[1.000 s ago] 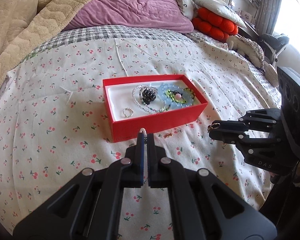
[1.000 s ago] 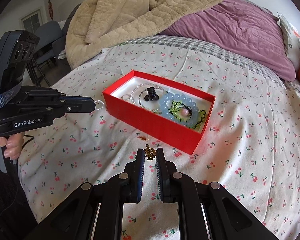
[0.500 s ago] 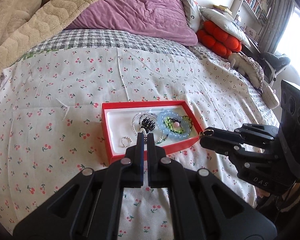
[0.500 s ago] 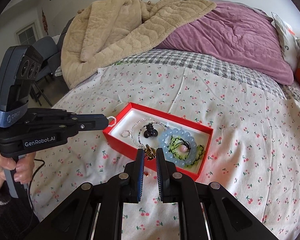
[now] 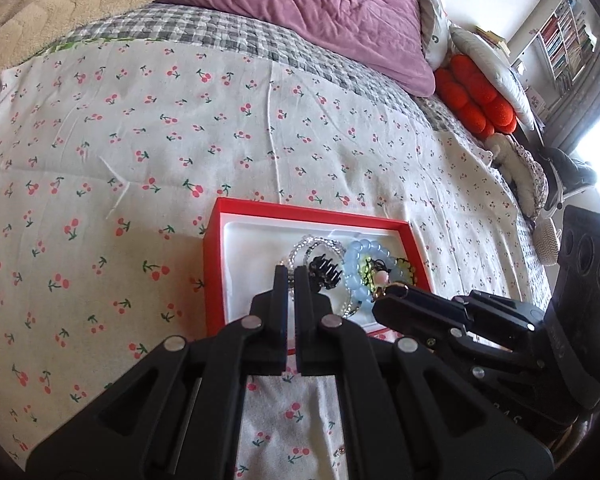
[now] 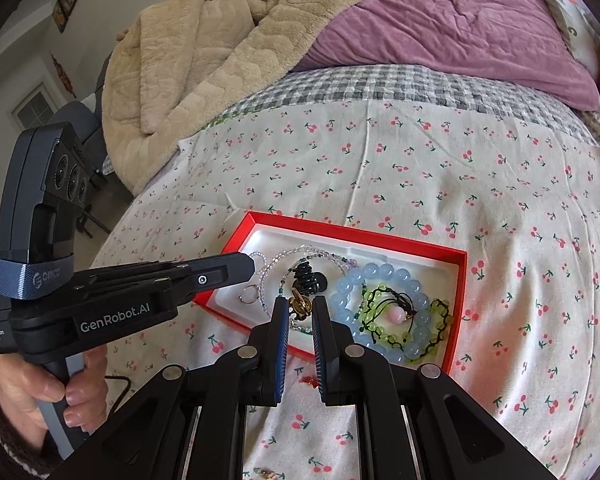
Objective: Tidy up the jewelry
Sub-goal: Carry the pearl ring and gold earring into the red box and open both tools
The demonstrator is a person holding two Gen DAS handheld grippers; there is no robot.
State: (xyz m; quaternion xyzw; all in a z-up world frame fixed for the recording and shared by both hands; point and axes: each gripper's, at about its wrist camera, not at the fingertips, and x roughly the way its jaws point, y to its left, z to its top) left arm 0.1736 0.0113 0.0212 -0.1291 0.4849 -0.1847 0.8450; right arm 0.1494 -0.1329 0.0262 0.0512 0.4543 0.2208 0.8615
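A red box (image 6: 458, 272) with a white lining lies on the cherry-print bedspread; it also shows in the left wrist view (image 5: 214, 264). In it are a blue bead bracelet (image 6: 384, 272), a green bead bracelet (image 6: 440, 312), a black hair claw (image 6: 310, 278), a clear bead chain (image 6: 300, 250) and a silver ring (image 6: 249, 295). My right gripper (image 6: 300, 306) is shut on a small gold earring (image 6: 300, 304) over the box's near side. My left gripper (image 5: 291, 274) is shut on a small clear bead loop (image 6: 259, 256) over the box's left end.
A beige fleece blanket (image 6: 204, 52) and a purple duvet (image 6: 460, 20) lie at the head of the bed. Red cushions (image 5: 476, 100) sit at the far right. A small red-gold trinket (image 6: 310, 380) lies on the bedspread in front of the box.
Both grippers have moved forward over the box with their pieces still held. The box now sits closer under the fingertips in both views.
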